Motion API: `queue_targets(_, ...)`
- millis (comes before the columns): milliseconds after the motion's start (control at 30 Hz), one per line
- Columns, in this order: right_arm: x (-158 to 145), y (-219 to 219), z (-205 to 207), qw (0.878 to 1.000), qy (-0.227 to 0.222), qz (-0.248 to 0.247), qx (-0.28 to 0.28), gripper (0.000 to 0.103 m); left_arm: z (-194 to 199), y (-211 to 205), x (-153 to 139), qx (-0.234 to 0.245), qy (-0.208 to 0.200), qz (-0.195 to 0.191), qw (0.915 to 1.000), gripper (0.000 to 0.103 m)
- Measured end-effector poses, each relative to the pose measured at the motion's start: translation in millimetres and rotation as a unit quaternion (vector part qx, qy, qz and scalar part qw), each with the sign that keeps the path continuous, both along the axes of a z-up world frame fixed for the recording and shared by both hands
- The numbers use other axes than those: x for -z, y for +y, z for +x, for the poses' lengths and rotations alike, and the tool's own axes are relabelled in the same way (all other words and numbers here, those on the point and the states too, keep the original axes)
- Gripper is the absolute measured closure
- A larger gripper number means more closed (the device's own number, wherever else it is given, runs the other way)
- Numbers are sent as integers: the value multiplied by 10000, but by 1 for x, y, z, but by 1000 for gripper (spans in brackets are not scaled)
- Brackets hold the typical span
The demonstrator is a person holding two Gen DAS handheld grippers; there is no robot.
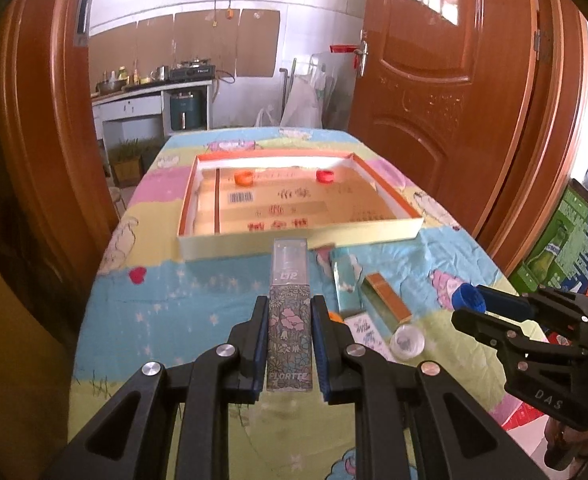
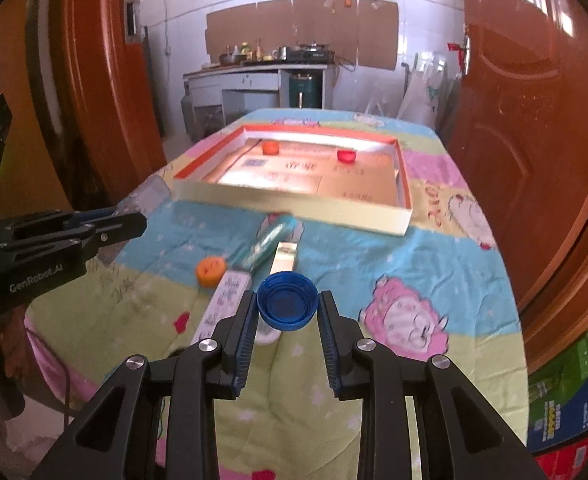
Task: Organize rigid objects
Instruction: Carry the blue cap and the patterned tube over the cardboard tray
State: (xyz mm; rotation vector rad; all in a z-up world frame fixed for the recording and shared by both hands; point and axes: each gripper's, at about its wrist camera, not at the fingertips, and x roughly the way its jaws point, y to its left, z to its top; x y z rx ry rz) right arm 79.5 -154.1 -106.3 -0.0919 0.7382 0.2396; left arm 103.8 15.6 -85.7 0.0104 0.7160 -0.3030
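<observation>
At the centre of the left wrist view, your left gripper point(image 1: 288, 316) was clamped tight on a flowered lip-product box point(image 1: 289, 320), held clear of the cloth-covered table point(image 1: 154, 300). Low in the right wrist view, your right gripper point(image 2: 287, 312) had its jaws part closed on a blue bottle cap point(image 2: 287, 302), pinched at its rim with the hollow side facing the camera.

Toward the top of both views lay the shallow cardboard tray point(image 1: 294, 244), and you had two things in it already: an orange cap point(image 1: 243, 178) and a red cap point(image 1: 325, 176), well apart along its far wall.

Much was left. Between you and the tray an orange lid point(image 2: 211, 270), a teal packet point(image 1: 346, 280), a brown-edged box point(image 1: 388, 294), a white printed box point(image 1: 368, 332) and a clear cap point(image 1: 407, 340) lay on the cloth. I'd judge you under halfway through.
</observation>
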Motion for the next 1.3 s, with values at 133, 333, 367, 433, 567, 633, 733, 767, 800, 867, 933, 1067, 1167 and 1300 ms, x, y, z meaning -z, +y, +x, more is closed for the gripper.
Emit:
queue_targets(133,-11,-1,9,9999,-144,9,7,72,8,-3,-8,7,-87,4,10000,82)
queue_targets(333,-23,-5,25,9996,-282,51,24,72,24,-5,-19,-1,-166,25,9999,82)
queue_targets(367,-24,-5,27,9996,-292,61,29,72,29,-6,-21,5,-167,27,9999,82)
queue_targets(433,-27,-7,36,9995,-305,81,45,72,35,-7,-22,15,-167,28,9999,82)
queue_targets(567,-29,-10,53,9995,-299,121,58,72,50,-11,-23,38,-149,53,9999,82)
queue_targets(633,-29,-12,61,9995,-286,136,62,72,60,-13,-23,44,-115,62,9999,82)
queue_targets(733,-29,-15,74,9995,-246,174,71,72,72,-16,-22,42,-55,76,9999,82)
queue_targets(767,-29,-15,78,9995,-229,181,74,72,76,-16,-21,42,-27,80,10000,82)
queue_targets(800,-28,-16,83,9996,-206,189,76,72,81,-17,-20,44,1,82,10000,82)
queue_targets(867,-27,-18,90,9996,-176,196,78,72,88,-19,-19,44,39,97,9999,82)
queue_targets(933,-26,-20,98,9997,-135,206,84,72,97,-21,-18,50,74,106,9999,82)
queue_targets(1067,-23,-25,115,9997,-76,221,99,72,115,-24,-17,74,146,128,9998,82)
queue_targets(1167,-22,-29,128,9996,-39,242,125,72,130,-27,-14,92,229,122,9996,82)
queue_targets(1300,-22,-33,144,9996,4,247,146,72,145,-32,-12,129,282,144,9994,82)
